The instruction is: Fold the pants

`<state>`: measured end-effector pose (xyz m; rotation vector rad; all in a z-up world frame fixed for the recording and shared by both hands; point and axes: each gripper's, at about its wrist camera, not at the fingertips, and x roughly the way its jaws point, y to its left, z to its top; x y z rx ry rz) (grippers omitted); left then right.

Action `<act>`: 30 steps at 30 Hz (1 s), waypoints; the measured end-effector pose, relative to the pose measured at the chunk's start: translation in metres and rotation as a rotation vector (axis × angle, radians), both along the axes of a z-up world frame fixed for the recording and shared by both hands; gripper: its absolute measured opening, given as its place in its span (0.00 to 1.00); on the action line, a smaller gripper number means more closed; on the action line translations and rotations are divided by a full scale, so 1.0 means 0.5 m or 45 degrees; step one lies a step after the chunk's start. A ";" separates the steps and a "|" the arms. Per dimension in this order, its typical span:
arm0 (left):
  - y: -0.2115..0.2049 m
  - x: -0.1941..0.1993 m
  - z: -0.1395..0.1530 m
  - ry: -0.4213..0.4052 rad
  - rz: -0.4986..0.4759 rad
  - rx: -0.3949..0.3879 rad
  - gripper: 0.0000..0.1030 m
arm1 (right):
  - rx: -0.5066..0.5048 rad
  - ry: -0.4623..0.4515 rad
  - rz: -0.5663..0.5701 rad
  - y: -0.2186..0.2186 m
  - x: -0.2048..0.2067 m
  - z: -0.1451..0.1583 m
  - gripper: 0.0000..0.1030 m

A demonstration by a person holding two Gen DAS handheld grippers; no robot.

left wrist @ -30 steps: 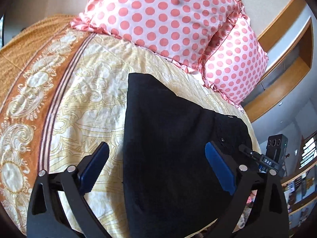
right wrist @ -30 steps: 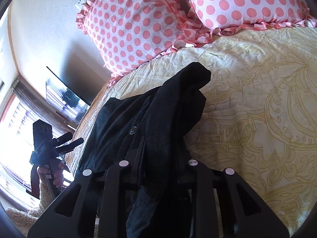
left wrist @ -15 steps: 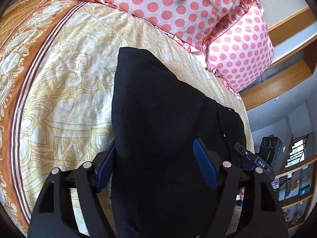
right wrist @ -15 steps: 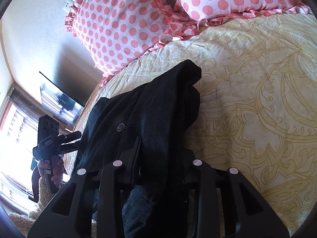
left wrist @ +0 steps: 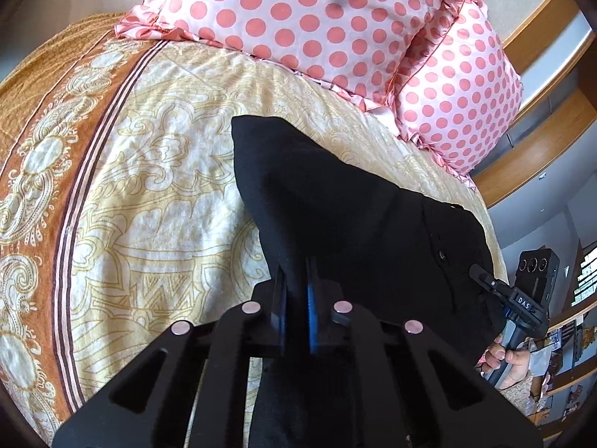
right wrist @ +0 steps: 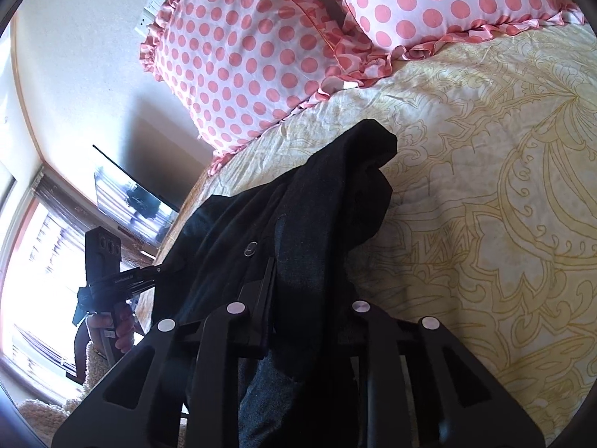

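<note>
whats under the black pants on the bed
The black fabric pants lie on a cream bedspread with yellow scrollwork, which shows all around them. The patch directly beneath is covered, so anything there cannot be seen.

— What does my right hand-held gripper (right wrist: 298,298) have?

— Its jaws, just closing further, pinch a bunched fold of the black pants (right wrist: 335,201) on the bed (right wrist: 503,186).

— And farther off?

— Two pink polka-dot pillows (right wrist: 261,48) at the far end; my left hand-held gripper (right wrist: 112,280) at the left, near the pants' edge.
</note>
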<state>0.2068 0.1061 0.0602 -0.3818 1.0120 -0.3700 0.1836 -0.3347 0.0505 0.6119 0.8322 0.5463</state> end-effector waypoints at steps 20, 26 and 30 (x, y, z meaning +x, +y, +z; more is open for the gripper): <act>-0.061 0.231 0.093 -0.248 0.083 0.078 0.06 | 0.019 -0.074 -0.147 -0.050 0.245 0.062 0.19; -0.062 0.296 -0.018 -0.088 0.154 0.229 0.24 | -0.264 0.114 -0.237 -0.036 0.298 -0.020 0.34; -0.024 0.253 0.024 -0.204 0.301 0.313 0.66 | -0.450 0.052 -0.348 -0.052 0.260 0.019 0.60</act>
